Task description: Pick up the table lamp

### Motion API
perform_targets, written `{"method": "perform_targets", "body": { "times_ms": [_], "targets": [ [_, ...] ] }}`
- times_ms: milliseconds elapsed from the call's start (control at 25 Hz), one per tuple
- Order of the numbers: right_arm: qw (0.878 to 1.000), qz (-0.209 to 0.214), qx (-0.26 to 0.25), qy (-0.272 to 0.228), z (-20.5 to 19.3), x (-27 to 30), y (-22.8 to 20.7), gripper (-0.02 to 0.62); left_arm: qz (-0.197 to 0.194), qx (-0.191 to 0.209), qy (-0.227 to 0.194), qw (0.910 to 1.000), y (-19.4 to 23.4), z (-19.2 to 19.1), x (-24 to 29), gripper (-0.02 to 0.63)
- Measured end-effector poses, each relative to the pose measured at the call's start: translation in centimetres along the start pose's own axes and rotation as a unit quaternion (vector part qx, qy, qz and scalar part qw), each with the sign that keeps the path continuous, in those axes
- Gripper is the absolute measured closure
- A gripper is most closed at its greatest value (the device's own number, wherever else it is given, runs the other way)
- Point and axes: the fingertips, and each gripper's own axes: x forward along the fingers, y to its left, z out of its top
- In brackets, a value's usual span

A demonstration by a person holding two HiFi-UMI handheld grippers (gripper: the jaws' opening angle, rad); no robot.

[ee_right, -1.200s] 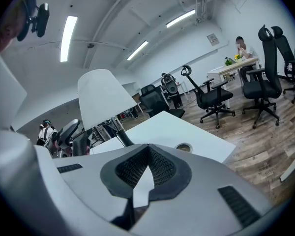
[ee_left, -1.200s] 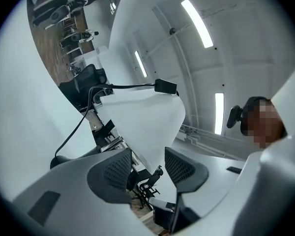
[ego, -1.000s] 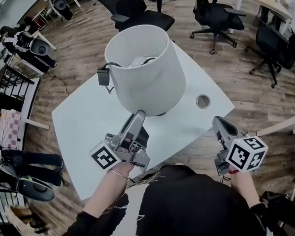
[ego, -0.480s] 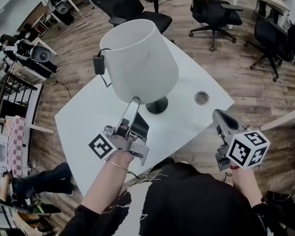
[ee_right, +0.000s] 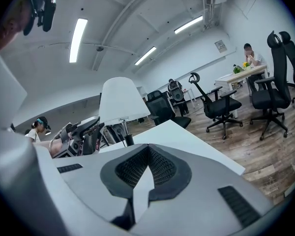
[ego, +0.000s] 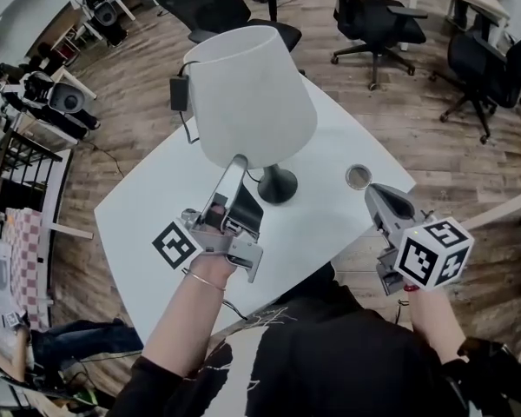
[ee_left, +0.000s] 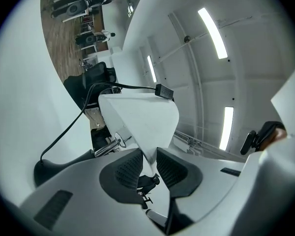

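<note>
While chairs (ego: 375,14) stand beyond the lamp (ego: 247,94), its adapter (ego: 180,94) apparently dangles.

Midday in an open-plan office: a wide lamp shade (ego: 247,94) overhangs the middle of the white table (ego: 148,224), roofing over its dark base (ego: 276,186). A black cord (ego: 189,133) with its plug block (ego: 180,94) hangs at the shade's 10 o'clock. Bare tabletop lies open from 7 to 9 o'clock of the base and toward the round hole (ego: 358,177) at 3 o'clock. Office chairs (ego: 373,16) crowd the floor (ego: 399,102) from 12 to 2 o'clock.
</note>
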Motion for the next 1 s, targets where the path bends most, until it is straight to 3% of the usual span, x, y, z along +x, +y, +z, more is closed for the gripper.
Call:
{"method": "perform_targets", "body": {
  "times_ms": [400, 680, 1000],
  "targets": [
    [0.998, 0.051, 0.018, 0.021, 0.3, 4.4, 0.6, 0.586, -0.017, -0.007, -0.004, 0.9998, 0.9, 1.8, 2.2, 0.523],
    [0.994, 0.087, -0.021, 0.058, 0.6, 8.0, 2.8, 0.586, -0.027, -0.021, -0.008, 0.9994, 1.9, 3.9, 4.2, 0.541],
    [0.987, 0.116, -0.043, 0.105, 0.1, 12.3, 3.5, 0.586, -0.069, -0.029, -0.019, 0.997, 2.0, 4.9, 5.9, 0.571]
  ]
}}
